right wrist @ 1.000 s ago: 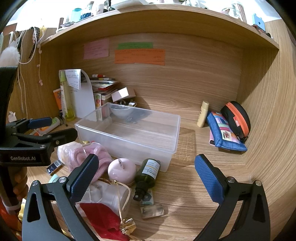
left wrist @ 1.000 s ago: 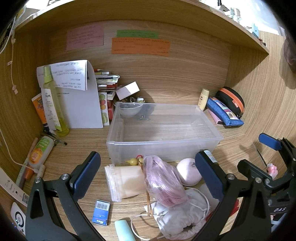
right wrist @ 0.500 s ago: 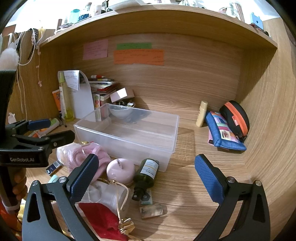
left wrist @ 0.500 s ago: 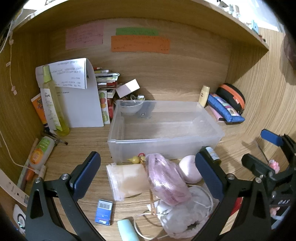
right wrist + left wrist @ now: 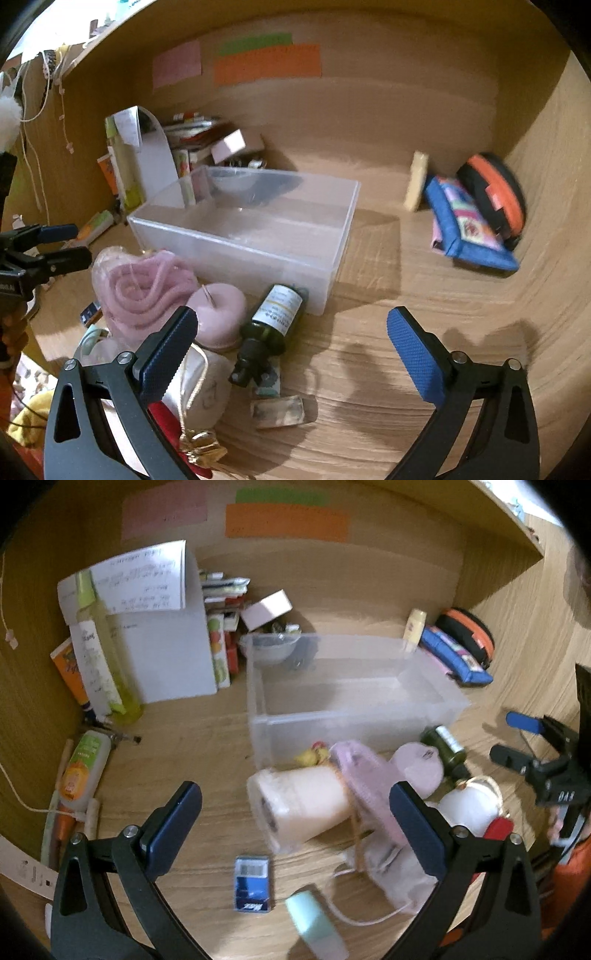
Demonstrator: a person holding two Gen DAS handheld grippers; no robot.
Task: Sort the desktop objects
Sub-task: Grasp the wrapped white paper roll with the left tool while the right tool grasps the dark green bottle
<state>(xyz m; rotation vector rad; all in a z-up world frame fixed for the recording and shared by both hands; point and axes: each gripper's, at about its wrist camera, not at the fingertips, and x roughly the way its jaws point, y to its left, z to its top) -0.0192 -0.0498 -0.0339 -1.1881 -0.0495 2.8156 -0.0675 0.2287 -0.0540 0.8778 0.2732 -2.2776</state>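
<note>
A clear plastic bin (image 5: 351,698) (image 5: 251,229) sits empty on the wooden desk. In front of it lies a pile: a clear bag with a beige pad (image 5: 303,805), a pink coiled cord in a bag (image 5: 365,775) (image 5: 144,291), a round pink object (image 5: 218,314), a dark green bottle (image 5: 273,314) (image 5: 447,746), a white drawstring pouch (image 5: 199,384), a blue card box (image 5: 253,884) and a mint tube (image 5: 317,923). My left gripper (image 5: 295,823) is open above the bag pile. My right gripper (image 5: 291,347) is open, near the bottle.
A yellow-green spray bottle (image 5: 99,653), papers and books stand at the back left. A sunscreen tube (image 5: 83,764) lies at the left. A blue pouch (image 5: 469,225), an orange-black case (image 5: 495,195) and a cream tube (image 5: 415,181) sit at the back right.
Both grippers have moved forward and tilted down toward the pile; the views are blurred by motion. Both stay open and empty.
</note>
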